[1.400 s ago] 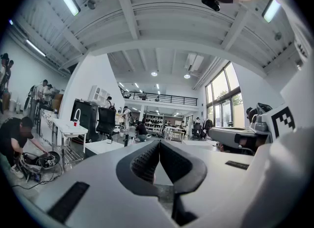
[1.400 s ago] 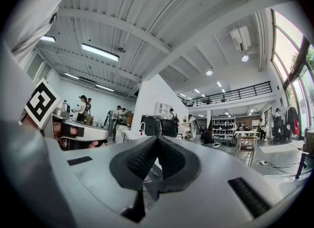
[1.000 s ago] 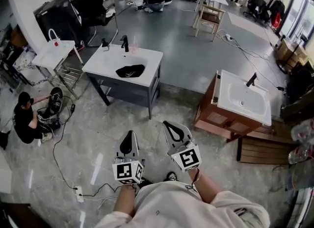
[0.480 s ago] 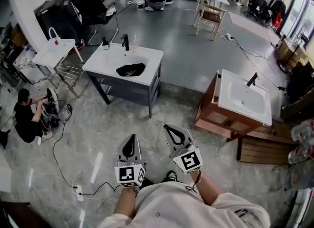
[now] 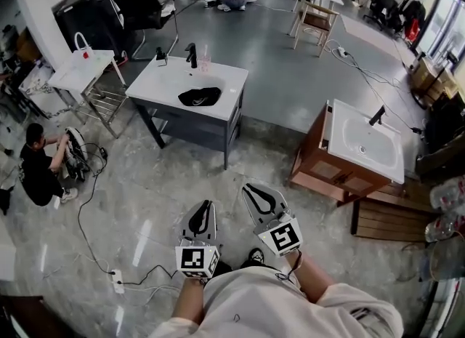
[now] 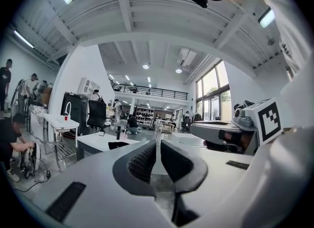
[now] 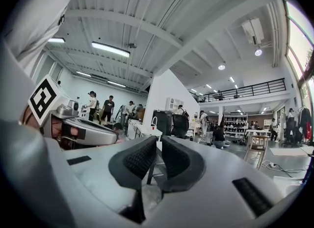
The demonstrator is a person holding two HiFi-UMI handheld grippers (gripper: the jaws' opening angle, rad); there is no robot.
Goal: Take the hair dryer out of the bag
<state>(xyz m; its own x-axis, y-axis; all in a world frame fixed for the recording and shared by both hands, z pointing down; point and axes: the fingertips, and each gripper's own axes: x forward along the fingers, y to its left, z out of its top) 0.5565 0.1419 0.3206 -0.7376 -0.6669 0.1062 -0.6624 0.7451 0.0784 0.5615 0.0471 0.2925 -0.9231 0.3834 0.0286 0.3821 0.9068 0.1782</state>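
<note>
A black bag [image 5: 200, 97] lies on the white top of a grey vanity [image 5: 163, 82] a few steps ahead across the floor; the left gripper view shows the bag [image 6: 119, 144] small and far off. No hair dryer shows. My left gripper [image 5: 207, 204] is held low in front of my body, shut and empty, pointing toward the vanity. Beside it my right gripper [image 5: 249, 187] is also empty, its jaws together but for a thin slit that is opening. Each gripper view shows its own jaws, left gripper [image 6: 158, 146] and right gripper [image 7: 159, 143], closed on nothing.
A wooden vanity with a white basin [image 5: 360, 147] stands to the right, a wooden pallet [image 5: 385, 220] beside it. A person [image 5: 36, 176] crouches at the left among cables; a power strip [image 5: 116, 280] lies on the floor. A faucet [image 5: 192, 54] and pink cup [image 5: 205, 62] stand behind the bag.
The view has advanced slightly toward the grey vanity. Both grippers have sunk a little, and the left one has drifted right, closer to the right one.
</note>
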